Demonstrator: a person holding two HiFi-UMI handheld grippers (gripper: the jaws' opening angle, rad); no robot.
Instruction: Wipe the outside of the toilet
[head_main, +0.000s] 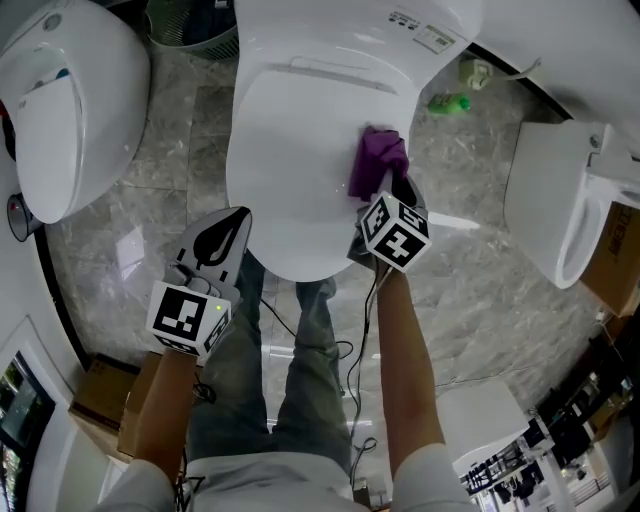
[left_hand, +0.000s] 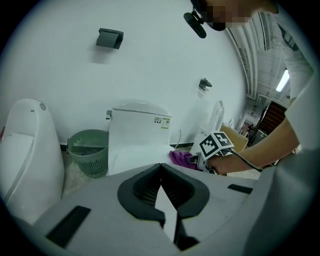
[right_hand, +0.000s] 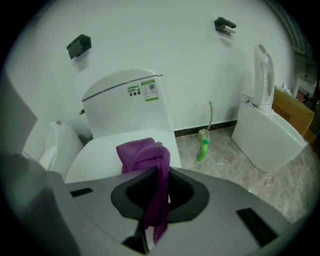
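The white toilet (head_main: 300, 170) stands in the middle with its lid down, tank (right_hand: 127, 107) against the wall. My right gripper (head_main: 392, 192) is shut on a purple cloth (head_main: 378, 158), which rests on the right side of the lid. In the right gripper view the cloth (right_hand: 145, 152) bunches above the jaws and a strip of it hangs down between them. My left gripper (head_main: 228, 228) hovers by the toilet's front left rim, jaws together and holding nothing. The left gripper view shows the toilet (left_hand: 137, 137) ahead and the cloth (left_hand: 181, 158) beside the right gripper's marker cube.
Another white toilet (head_main: 70, 110) stands at the left, and one with a raised lid (head_main: 560, 210) at the right. A green basket (head_main: 195, 30) sits by the tank and a green bottle (head_main: 450, 102) on the marble floor. Cardboard boxes (head_main: 110, 400) and cables (head_main: 345, 350) lie near the person's legs.
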